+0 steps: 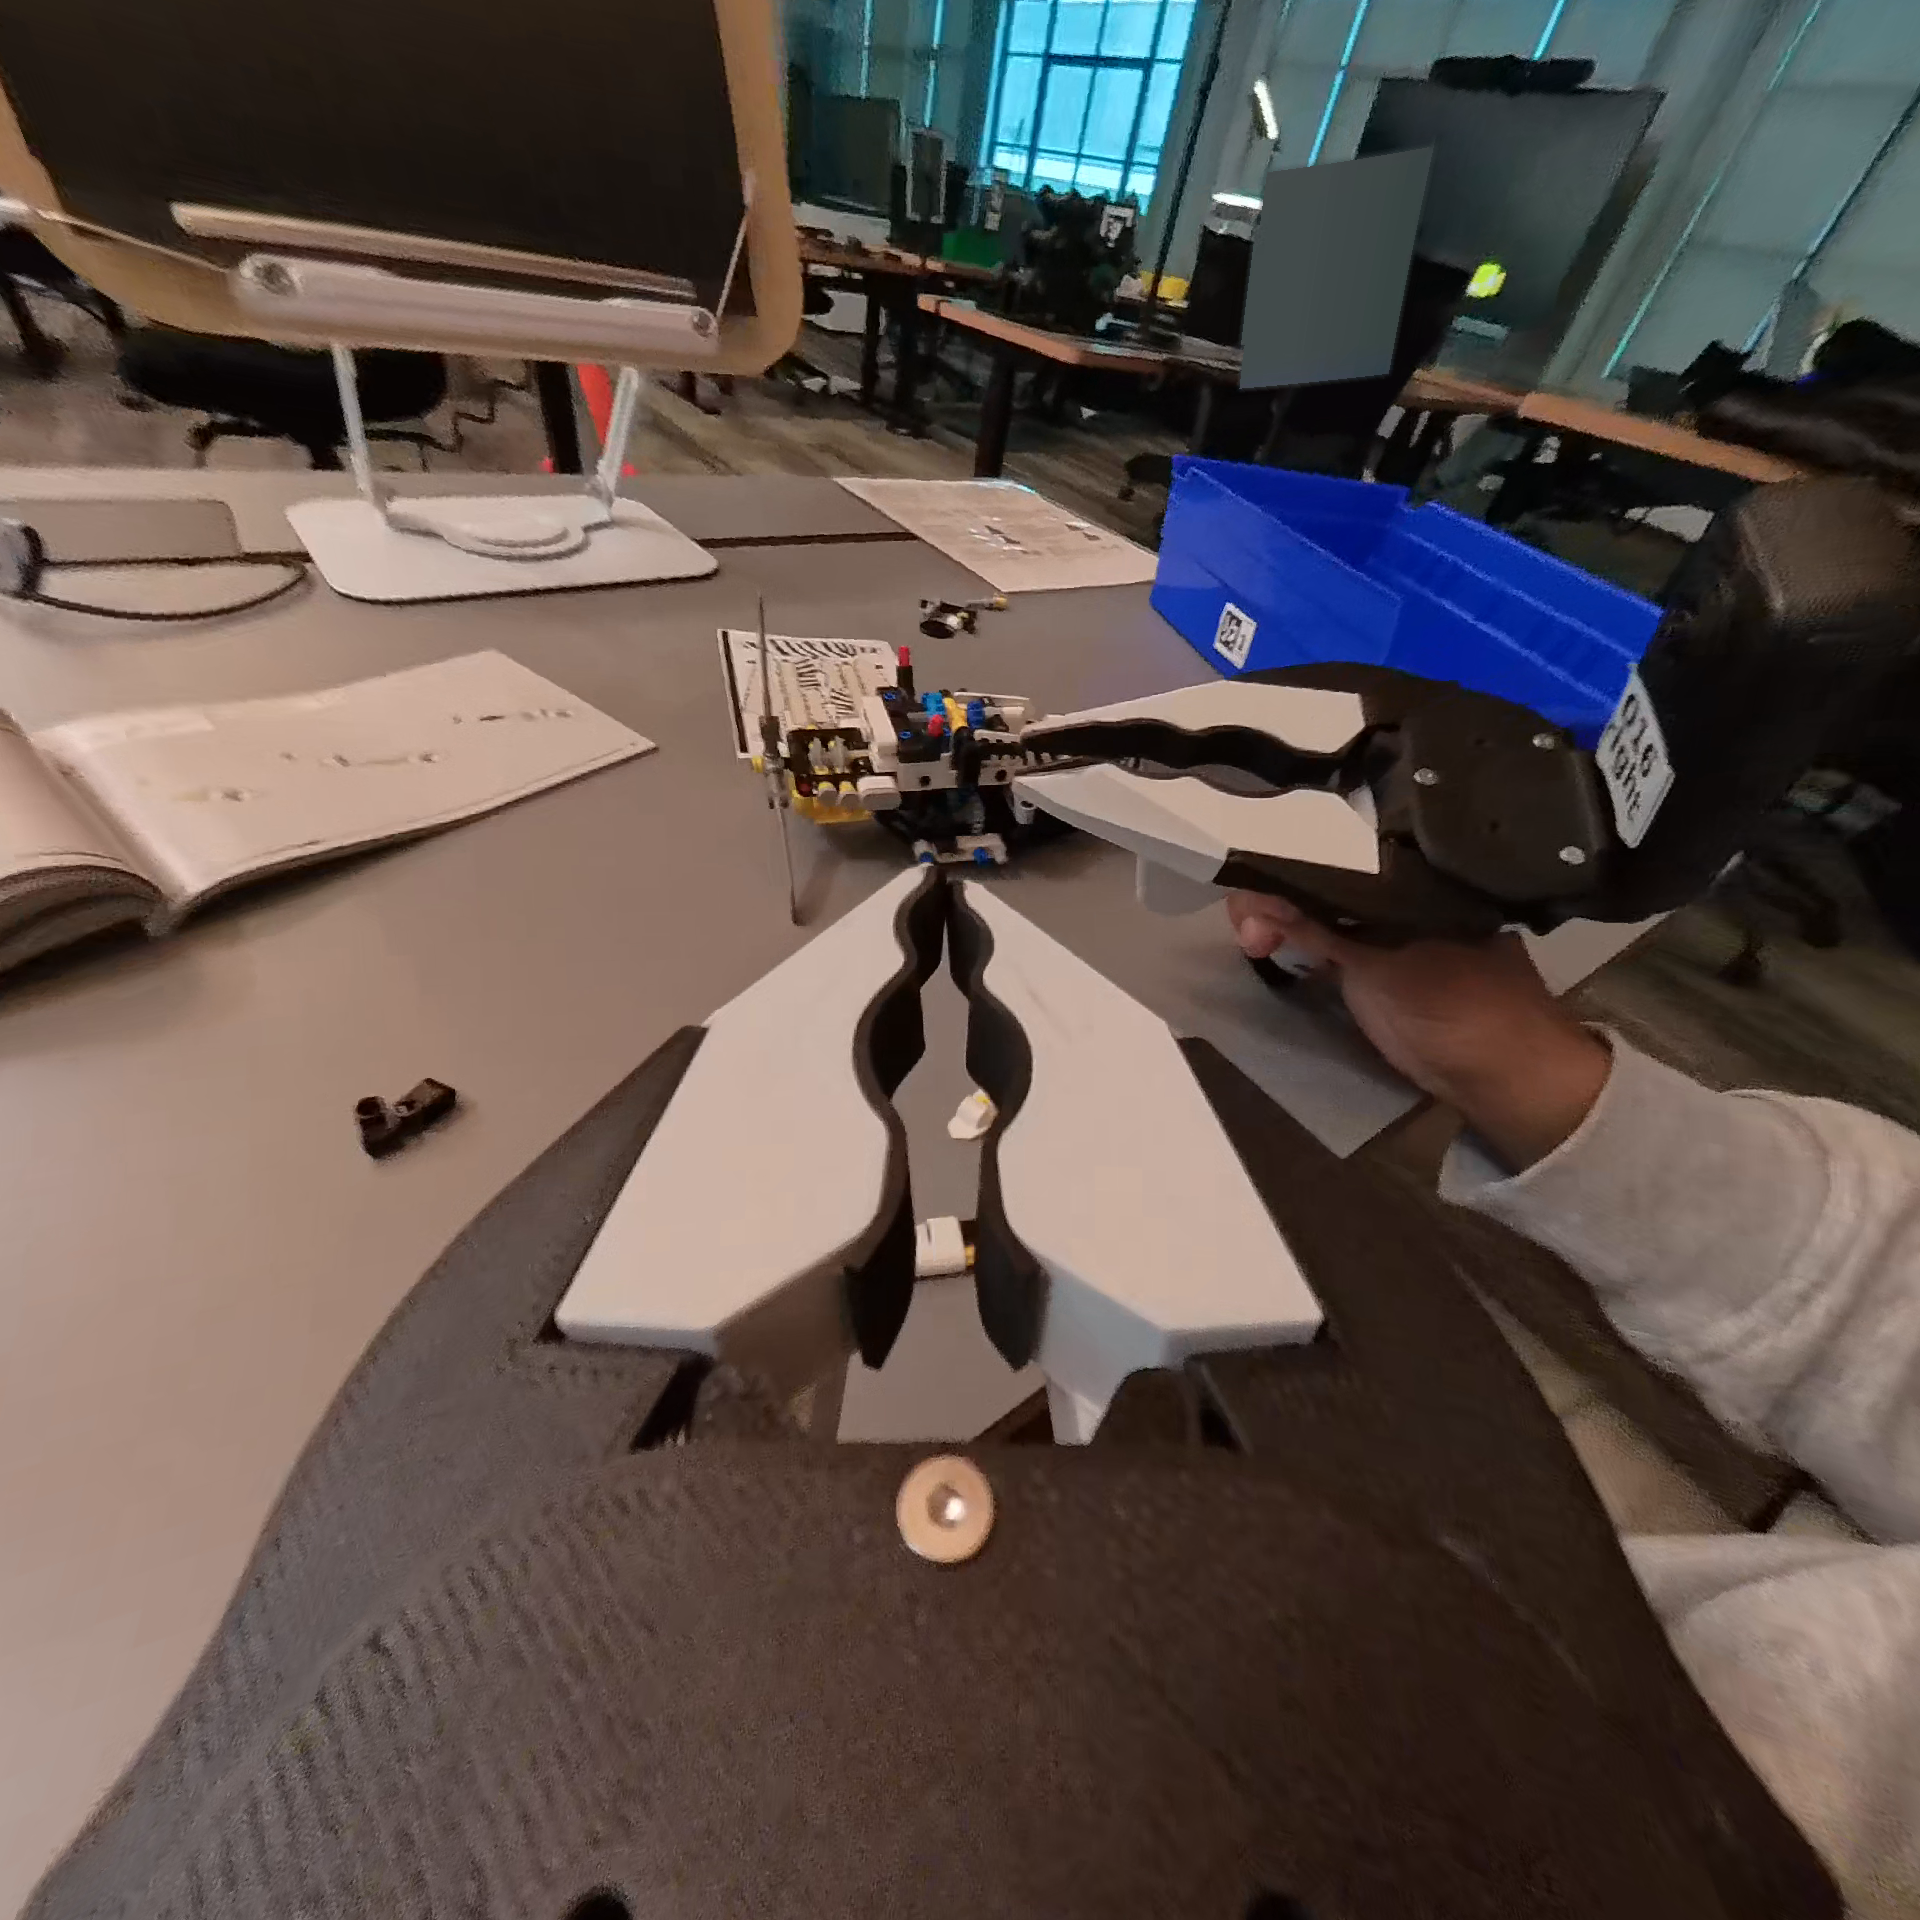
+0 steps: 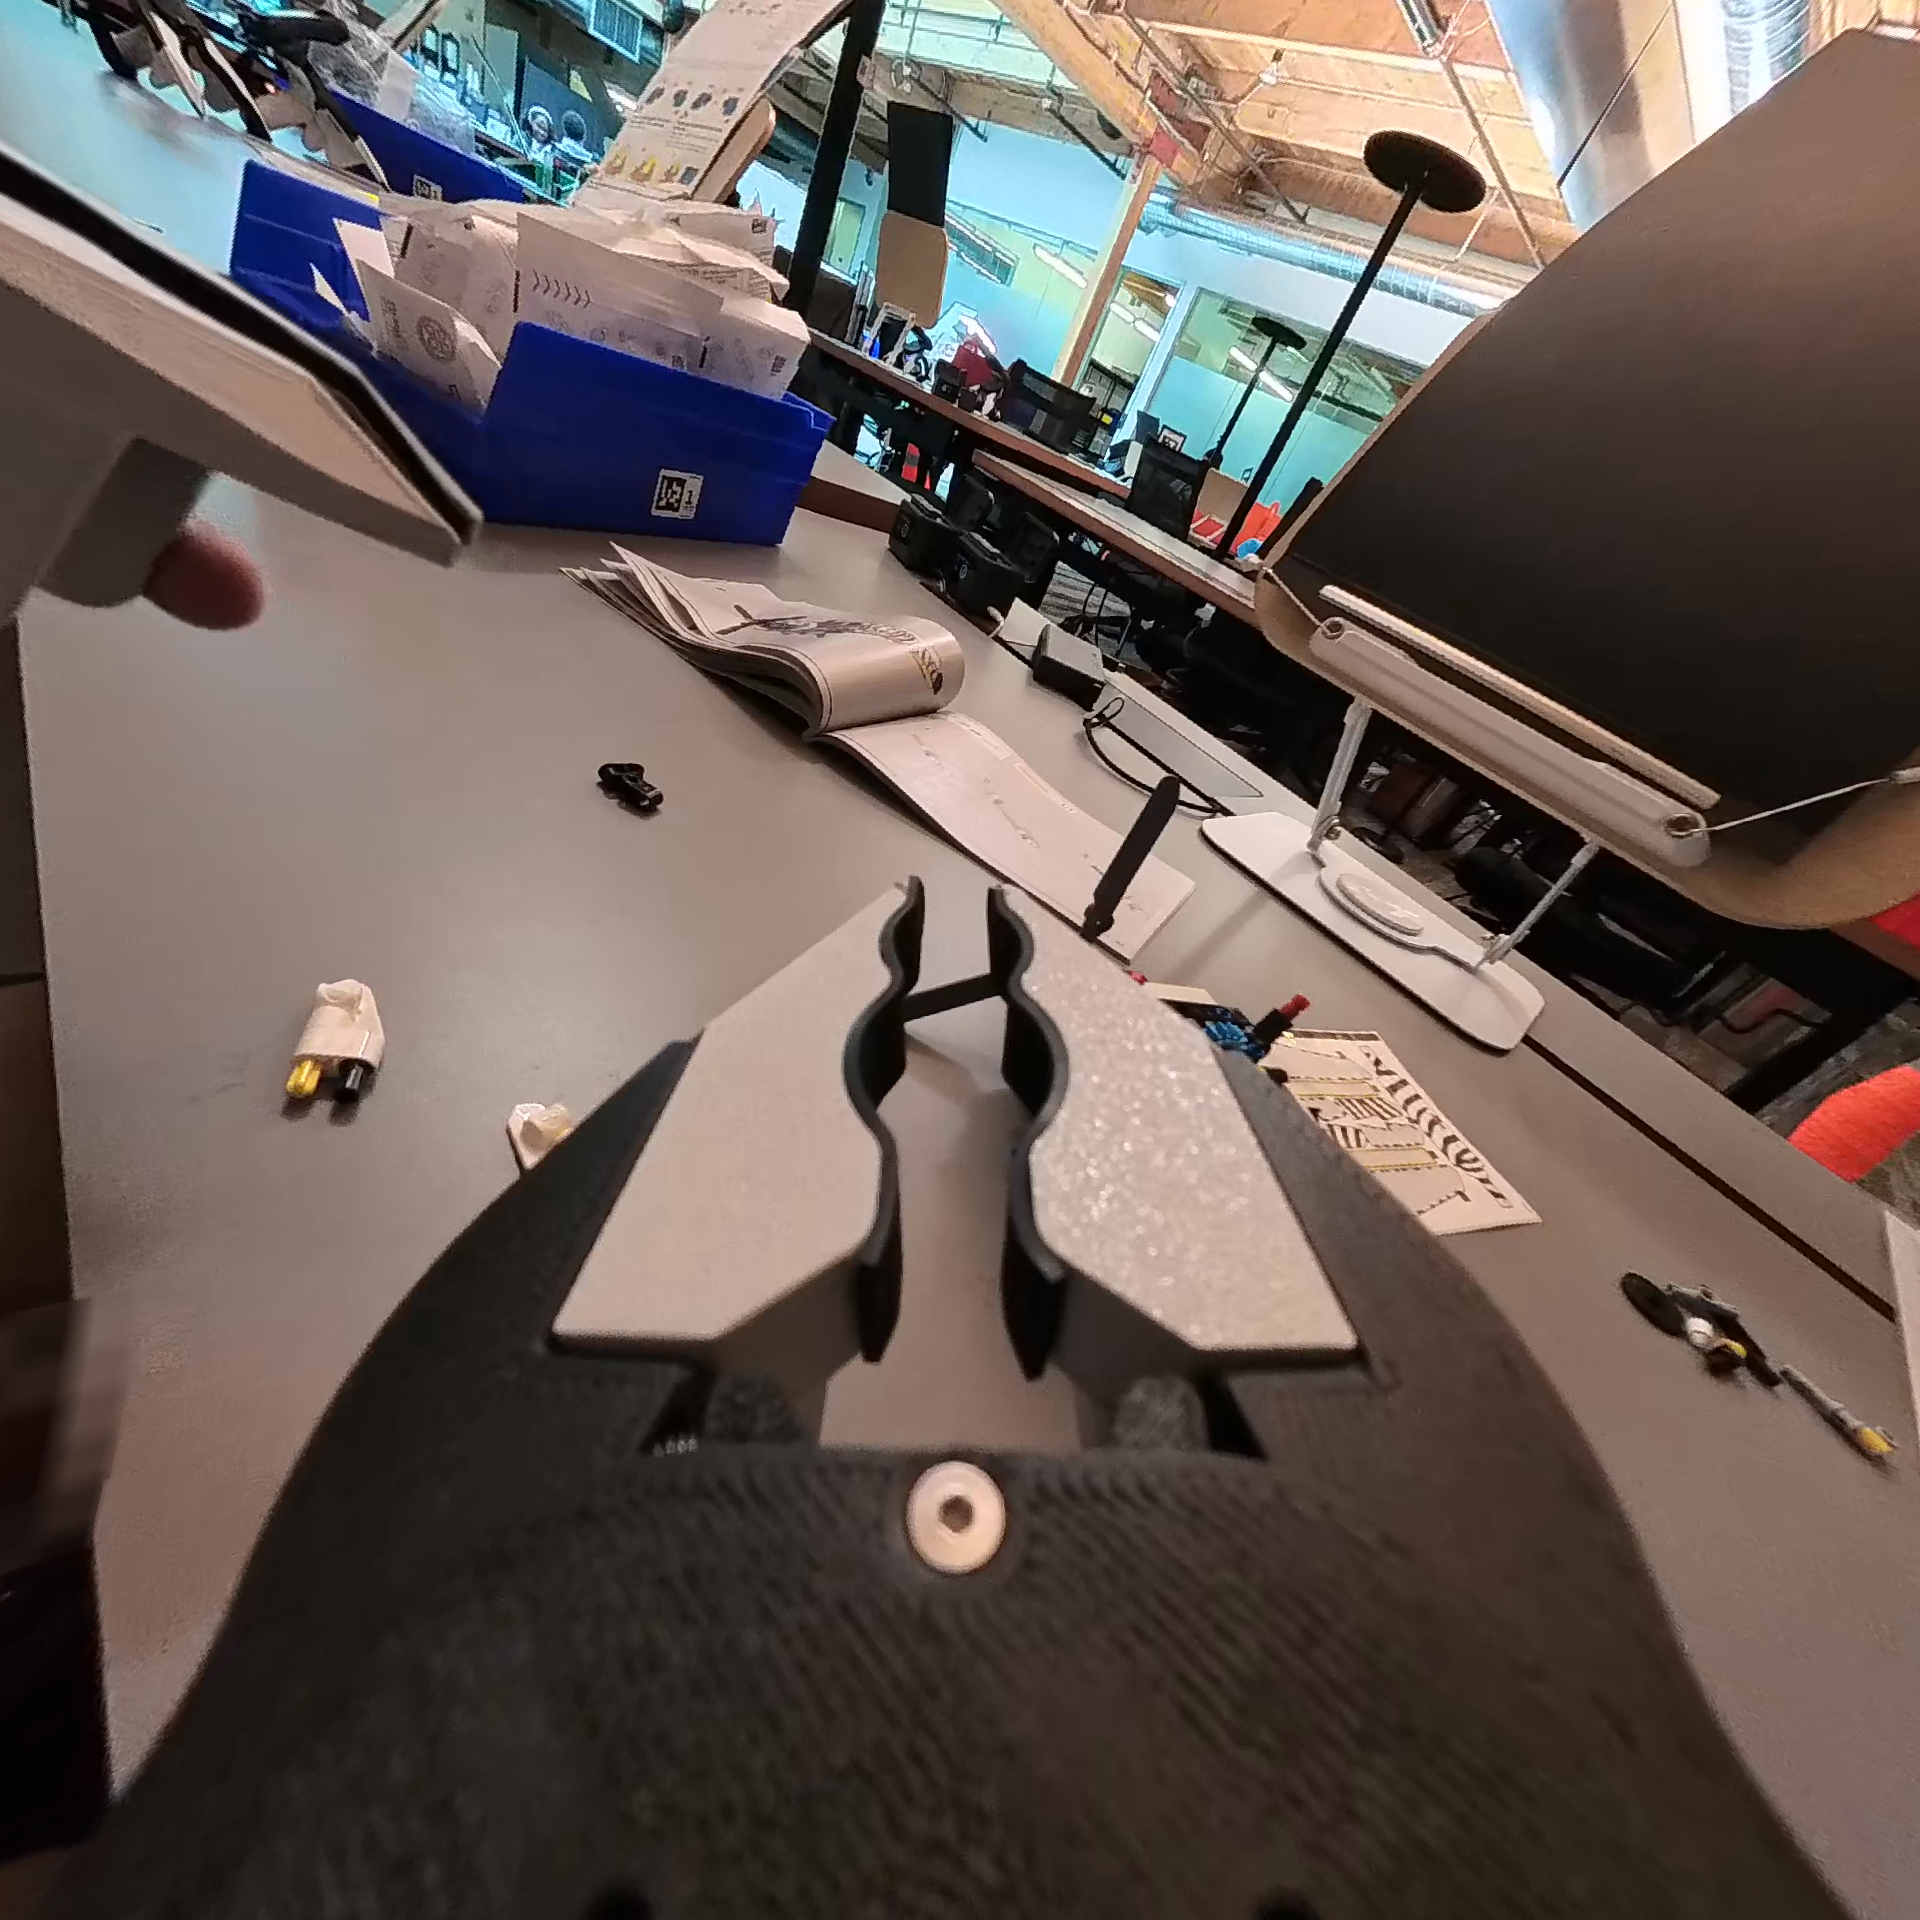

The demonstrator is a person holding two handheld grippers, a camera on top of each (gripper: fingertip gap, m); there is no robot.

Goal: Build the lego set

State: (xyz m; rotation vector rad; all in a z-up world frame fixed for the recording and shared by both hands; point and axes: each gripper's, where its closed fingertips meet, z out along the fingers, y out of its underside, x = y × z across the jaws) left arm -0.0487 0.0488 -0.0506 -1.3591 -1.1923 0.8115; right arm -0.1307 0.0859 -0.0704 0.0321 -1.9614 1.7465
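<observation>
Pinching the lego model from two sides: left gripper has its tips nearly together on a small near-side piece, right gripper clamps the model's right end, likely to steady it while a part seats. Model sits mid-table, partly over the sticker sheet. Loose black connector lies toward the near left; manual farther left; blue bin at the far right edge.

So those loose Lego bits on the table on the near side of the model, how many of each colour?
White: 2 (pinned piece, small piece)
Black: 1 (black piece)
Total: 3
</observation>
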